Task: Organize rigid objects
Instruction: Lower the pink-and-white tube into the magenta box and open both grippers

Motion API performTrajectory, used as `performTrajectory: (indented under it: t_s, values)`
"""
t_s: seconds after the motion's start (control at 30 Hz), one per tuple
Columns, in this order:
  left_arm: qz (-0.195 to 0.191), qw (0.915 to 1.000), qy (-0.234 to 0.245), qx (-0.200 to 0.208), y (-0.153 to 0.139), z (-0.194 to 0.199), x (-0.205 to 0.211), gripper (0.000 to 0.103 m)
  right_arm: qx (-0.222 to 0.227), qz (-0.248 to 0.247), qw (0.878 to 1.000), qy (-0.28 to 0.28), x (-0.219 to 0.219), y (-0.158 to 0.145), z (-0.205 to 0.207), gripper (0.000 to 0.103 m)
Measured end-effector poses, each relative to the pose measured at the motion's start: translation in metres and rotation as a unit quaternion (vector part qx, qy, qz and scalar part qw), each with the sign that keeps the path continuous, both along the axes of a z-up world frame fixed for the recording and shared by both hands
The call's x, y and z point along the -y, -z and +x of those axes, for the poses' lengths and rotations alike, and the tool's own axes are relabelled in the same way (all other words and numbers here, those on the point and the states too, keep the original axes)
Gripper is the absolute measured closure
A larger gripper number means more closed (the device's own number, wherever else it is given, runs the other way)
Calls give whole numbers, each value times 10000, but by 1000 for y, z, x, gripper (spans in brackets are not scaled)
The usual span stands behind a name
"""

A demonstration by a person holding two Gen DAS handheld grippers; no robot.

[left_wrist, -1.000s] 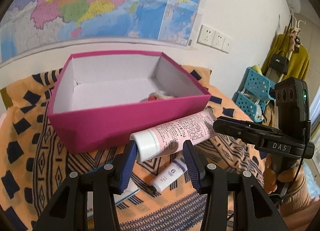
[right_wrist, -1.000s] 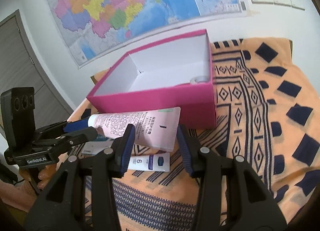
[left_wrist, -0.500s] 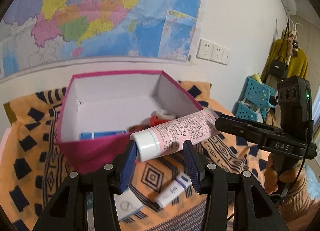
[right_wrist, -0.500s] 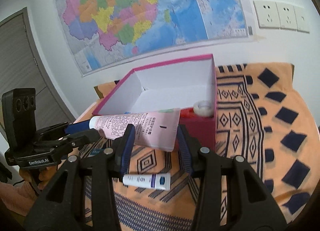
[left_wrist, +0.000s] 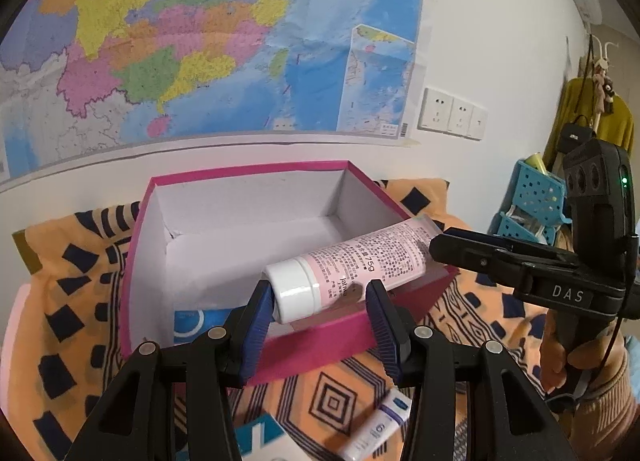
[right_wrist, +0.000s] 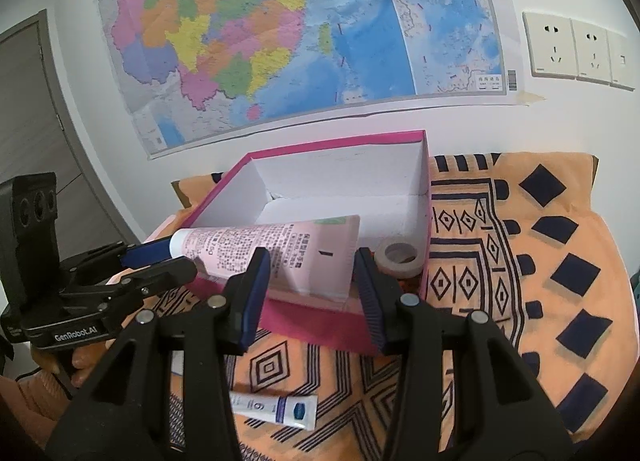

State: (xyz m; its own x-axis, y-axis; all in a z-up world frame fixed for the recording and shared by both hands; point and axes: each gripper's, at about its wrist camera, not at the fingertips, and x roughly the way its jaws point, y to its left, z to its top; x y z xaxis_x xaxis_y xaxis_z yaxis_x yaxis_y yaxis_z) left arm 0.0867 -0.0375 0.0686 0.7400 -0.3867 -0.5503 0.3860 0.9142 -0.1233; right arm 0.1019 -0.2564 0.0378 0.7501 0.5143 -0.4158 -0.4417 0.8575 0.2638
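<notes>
A large coloured wall map (left_wrist: 208, 45) fills the upper half of both views, with white sockets (right_wrist: 576, 49) to its right. Below it an orange patterned cloth (right_wrist: 540, 261) covers the desk, and on the cloth sits an open pink box (left_wrist: 248, 181) with white inner walls, in the centre of each frame.

Both grippers point forward and somewhat downward at the box. The left gripper (left_wrist: 318, 297) rises from the bottom of its own view, its blue-padded jaws partly apart and pressed on the white-capped end of a pink tube (left_wrist: 352, 265). The right gripper (right_wrist: 310, 275) does the same from the bottom of its view, jaws closed on the tube's flat crimped end. The tube hangs level between them, above the box's near wall.

At the right edge of the left view a hand (left_wrist: 560, 357) grips the right tool's handle.

Inside the box, a tape roll (right_wrist: 400, 257) lies in the near right corner. A small white tube (right_wrist: 276, 409) lies on the cloth near the bottom.
</notes>
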Motion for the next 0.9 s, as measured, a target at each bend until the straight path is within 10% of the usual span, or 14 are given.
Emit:
performTrajectory:
  t_s: [0.9]
  values:
    - [96, 9944, -250, -1024, 49, 87, 12, 56, -441, -768, 9947, 523, -19, 20, 69, 53]
